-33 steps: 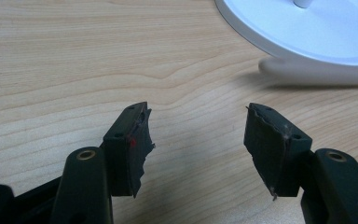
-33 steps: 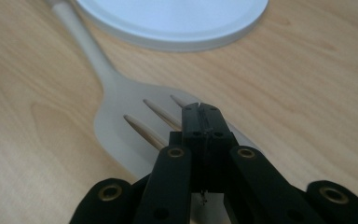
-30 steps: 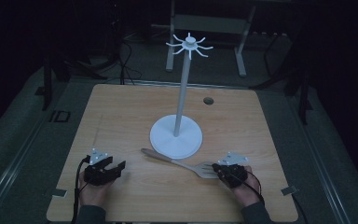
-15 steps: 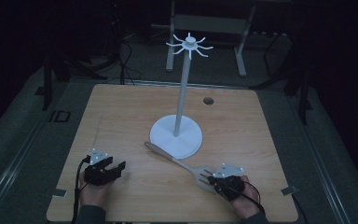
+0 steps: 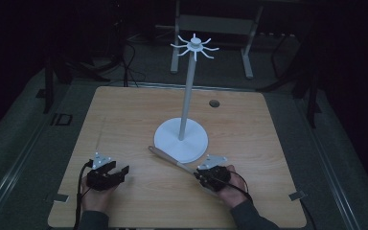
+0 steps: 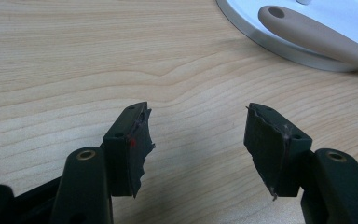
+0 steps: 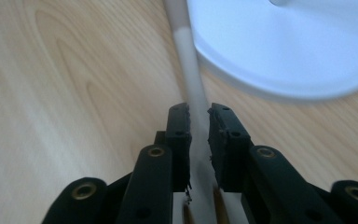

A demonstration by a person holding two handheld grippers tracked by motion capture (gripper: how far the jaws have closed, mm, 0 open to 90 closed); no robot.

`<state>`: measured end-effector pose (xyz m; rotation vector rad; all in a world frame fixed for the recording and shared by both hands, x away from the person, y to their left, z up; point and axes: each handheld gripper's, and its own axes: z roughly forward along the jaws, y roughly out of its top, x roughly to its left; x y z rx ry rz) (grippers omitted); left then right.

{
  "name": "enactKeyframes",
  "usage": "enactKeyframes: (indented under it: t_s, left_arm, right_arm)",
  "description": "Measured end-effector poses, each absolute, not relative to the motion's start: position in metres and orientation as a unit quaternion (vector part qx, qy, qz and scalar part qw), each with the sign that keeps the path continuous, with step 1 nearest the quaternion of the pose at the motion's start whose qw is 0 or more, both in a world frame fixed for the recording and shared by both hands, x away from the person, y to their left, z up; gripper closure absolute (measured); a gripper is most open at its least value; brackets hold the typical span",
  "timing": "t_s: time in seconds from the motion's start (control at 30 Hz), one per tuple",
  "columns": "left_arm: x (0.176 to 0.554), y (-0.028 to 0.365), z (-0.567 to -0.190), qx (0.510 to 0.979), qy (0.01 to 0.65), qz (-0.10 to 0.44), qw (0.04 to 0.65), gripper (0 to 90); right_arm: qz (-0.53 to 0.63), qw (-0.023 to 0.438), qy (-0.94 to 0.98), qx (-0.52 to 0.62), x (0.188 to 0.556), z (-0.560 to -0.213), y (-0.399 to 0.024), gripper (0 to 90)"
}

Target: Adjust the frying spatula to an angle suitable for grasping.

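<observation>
Jaws of the right gripper (image 5: 206, 173), just eased apart, straddle a utensil (image 5: 170, 159) at lower centre; left gripper (image 5: 117, 173) rests open, empty, lower left.

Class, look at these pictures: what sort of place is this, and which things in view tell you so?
Probably a lab or recording studio, not a kitchen: a bare wooden table holds one white hook stand and a utensil, the floor behind carries loose cables, and the surroundings are dark.
</observation>
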<state>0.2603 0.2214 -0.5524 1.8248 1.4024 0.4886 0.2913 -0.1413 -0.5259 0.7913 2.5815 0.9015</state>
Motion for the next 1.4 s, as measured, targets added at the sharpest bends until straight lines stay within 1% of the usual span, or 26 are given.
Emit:
enactKeyframes:
  t_s: [0.17, 0.27, 0.5, 0.6, 0.67, 0.9, 1.23, 1.4]
  left_arm:
    - [0.26, 0.222, -0.552, 0.716, 0.551, 0.191, 0.385, 40.4]
    - [0.26, 0.222, -0.552, 0.715, 0.551, 0.191, 0.385, 40.4]
    - [0.261, 0.221, -0.553, 0.715, 0.551, 0.191, 0.384, 40.4]
    - [0.261, 0.221, -0.553, 0.715, 0.551, 0.191, 0.384, 40.4]
    - [0.261, 0.222, -0.553, 0.715, 0.552, 0.191, 0.384, 40.4]
    - [0.261, 0.222, -0.553, 0.715, 0.553, 0.191, 0.384, 40.4]
    - [0.261, 0.221, -0.553, 0.717, 0.551, 0.19, 0.381, 40.4]
    - [0.261, 0.22, -0.553, 0.718, 0.551, 0.19, 0.38, 40.4]
  right_arm:
    - [0.301, 0.139, 0.905, 0.268, 0.305, -0.532, -0.124, 72.2]
    - [0.284, 0.14, 0.911, 0.265, 0.314, -0.539, -0.113, 71.2]
    - [0.269, 0.135, 0.92, 0.251, 0.324, -0.546, -0.105, 74.3]
    - [0.26, 0.151, 0.926, 0.227, 0.321, -0.546, -0.104, 77.7]
    - [0.259, 0.158, 0.925, 0.229, 0.319, -0.545, -0.104, 78.5]
    - [0.254, 0.164, 0.924, 0.233, 0.314, -0.545, -0.123, 78.5]
    - [0.252, 0.156, 0.913, 0.282, 0.308, -0.545, -0.174, 78.5]
    - [0.239, 0.15, 0.917, 0.283, 0.31, -0.543, -0.18, 77.7]
